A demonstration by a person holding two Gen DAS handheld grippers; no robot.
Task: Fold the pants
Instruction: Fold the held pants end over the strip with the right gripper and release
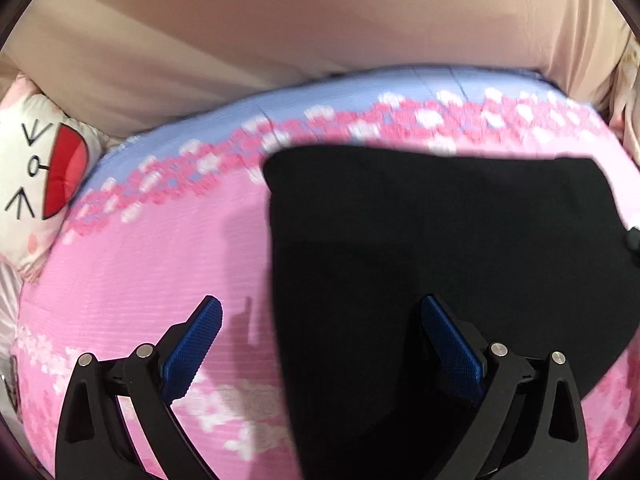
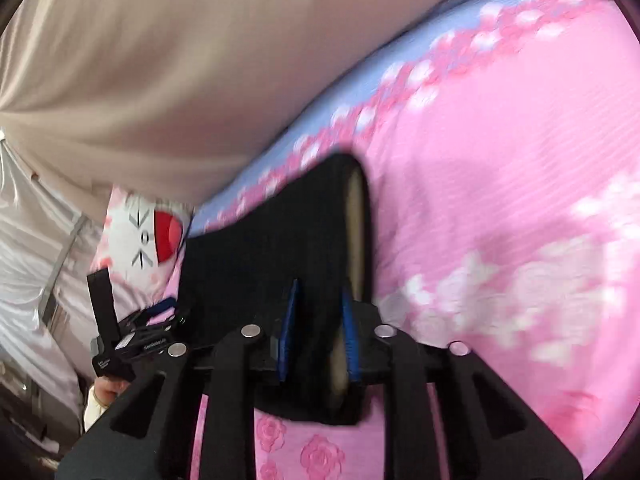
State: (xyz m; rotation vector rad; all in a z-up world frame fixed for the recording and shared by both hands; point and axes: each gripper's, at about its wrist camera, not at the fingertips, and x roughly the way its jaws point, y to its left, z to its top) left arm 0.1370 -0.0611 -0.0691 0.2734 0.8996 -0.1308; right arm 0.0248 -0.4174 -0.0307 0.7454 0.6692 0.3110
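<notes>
The black pants (image 1: 440, 248) lie on a pink bedspread (image 1: 140, 264) printed with white and pink blossoms and edged in pale blue along its far side, on a bed. In the left wrist view they form a broad, flat, dark block with a straight left edge and a squared far edge, covering the right half of the spread. The left hand-held gripper (image 1: 320, 320) hangs above them with its jaws spread wide; its blue ribbed pads (image 1: 196, 344) stand well apart, one over the bare pink cloth and the other over the black fabric, and nothing is caught between them. The right hand-held gripper (image 2: 318, 328) has its jaws narrowed, with a fold of the pants, showing a tan inner lining at the edge, between its blue pads; the picture is blurred, so whether the pads press on the cloth cannot be told. In the same view, a hand (image 2: 106, 394) is at lower left under the other gripper. A white cat-face cushion (image 1: 36, 184) with a red mouth sits at the bed's left edge, against a beige padded backing (image 1: 320, 32).
</notes>
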